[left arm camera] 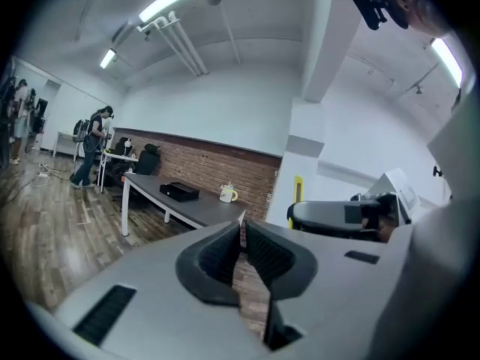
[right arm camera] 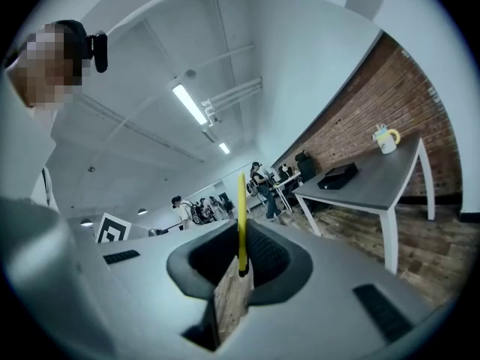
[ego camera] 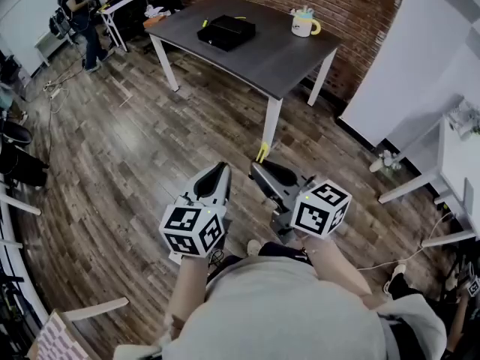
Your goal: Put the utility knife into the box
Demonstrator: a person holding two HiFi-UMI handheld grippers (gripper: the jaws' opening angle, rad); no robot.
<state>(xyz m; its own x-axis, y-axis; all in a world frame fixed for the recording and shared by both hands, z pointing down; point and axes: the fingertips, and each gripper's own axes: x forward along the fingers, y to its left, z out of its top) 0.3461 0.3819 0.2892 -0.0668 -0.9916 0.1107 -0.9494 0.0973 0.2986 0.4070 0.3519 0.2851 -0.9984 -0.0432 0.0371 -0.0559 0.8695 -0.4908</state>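
While the person stood well apart from the tabletop (ego camera: 279, 60), the right gripper (ego camera: 257, 169) fingers pinched the yellow utility knife (right arm camera: 241, 214).
Left gripper (ego camera: 218, 172) fingers were closed together, empty; black box (ego camera: 226, 31) sat on that tabletop, mug (ego camera: 304, 24) further along.

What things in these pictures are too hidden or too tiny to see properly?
- The utility knife: the right gripper view shows only its thin yellow edge, because the right gripper clamps over the rest. The head view shows just its tip.
- The box: far away in every view, too small to tell whether it is open.
- The mug: in the head view, what sits inside it is too small to name.
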